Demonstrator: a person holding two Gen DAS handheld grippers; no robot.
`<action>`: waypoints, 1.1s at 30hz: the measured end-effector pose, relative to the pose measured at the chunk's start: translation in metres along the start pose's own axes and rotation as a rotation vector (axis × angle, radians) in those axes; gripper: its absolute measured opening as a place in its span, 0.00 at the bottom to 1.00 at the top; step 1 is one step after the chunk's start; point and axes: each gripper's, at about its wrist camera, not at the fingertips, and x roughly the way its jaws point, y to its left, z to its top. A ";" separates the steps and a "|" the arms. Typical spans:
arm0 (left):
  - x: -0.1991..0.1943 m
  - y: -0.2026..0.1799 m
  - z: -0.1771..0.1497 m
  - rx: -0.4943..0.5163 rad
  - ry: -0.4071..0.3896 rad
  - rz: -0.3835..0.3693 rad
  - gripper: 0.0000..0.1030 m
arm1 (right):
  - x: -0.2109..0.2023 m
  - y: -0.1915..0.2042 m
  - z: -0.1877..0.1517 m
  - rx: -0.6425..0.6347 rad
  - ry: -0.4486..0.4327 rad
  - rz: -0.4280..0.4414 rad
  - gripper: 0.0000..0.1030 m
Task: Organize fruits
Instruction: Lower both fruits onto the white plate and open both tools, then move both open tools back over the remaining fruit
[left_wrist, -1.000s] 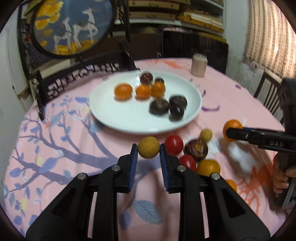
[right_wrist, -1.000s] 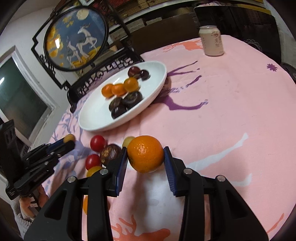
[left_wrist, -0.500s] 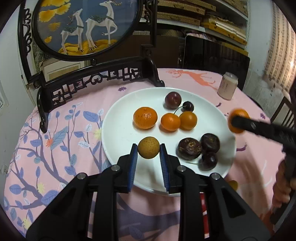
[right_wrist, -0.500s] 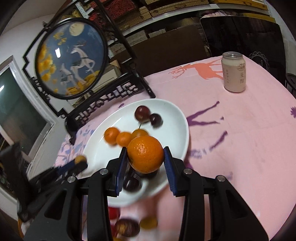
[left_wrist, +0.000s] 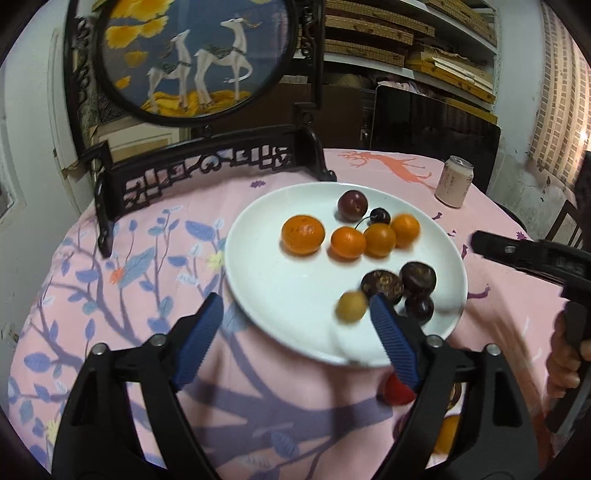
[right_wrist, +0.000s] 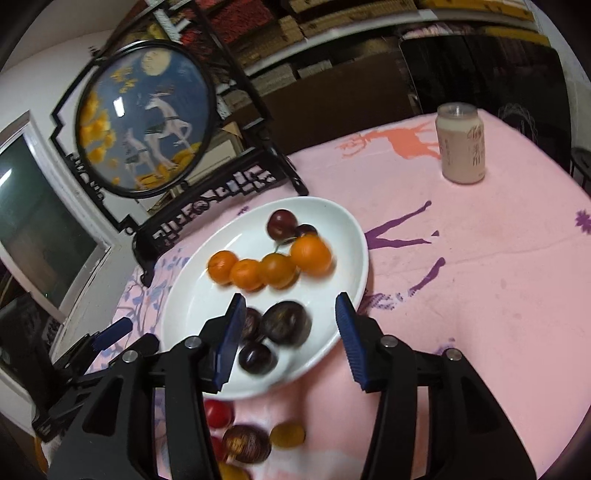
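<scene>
Left gripper (left_wrist: 295, 328) jaws opening, yellow fruit (left_wrist: 351, 307) loose between them over white plate (left_wrist: 258, 280); right gripper (right_wrist: 290, 332) opening, empty; plate holds oranges, dark plums.

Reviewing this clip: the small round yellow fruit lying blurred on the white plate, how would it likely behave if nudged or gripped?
The small round yellow fruit would probably roll at a nudge: it is near-spherical and already blurred, on the smooth white plate. The dark brown fruits beside it might stop it. It looks light, and its smooth skin may slip unless gripped centrally.
</scene>
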 end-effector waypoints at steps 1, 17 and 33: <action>-0.001 0.002 -0.004 -0.011 0.007 -0.003 0.84 | -0.006 0.003 -0.004 -0.009 -0.006 0.000 0.52; -0.023 -0.027 -0.048 0.082 0.051 -0.064 0.96 | -0.049 0.011 -0.067 -0.077 0.025 -0.048 0.58; 0.019 -0.049 -0.044 0.135 0.146 -0.021 0.98 | -0.045 -0.007 -0.063 0.028 0.058 -0.033 0.58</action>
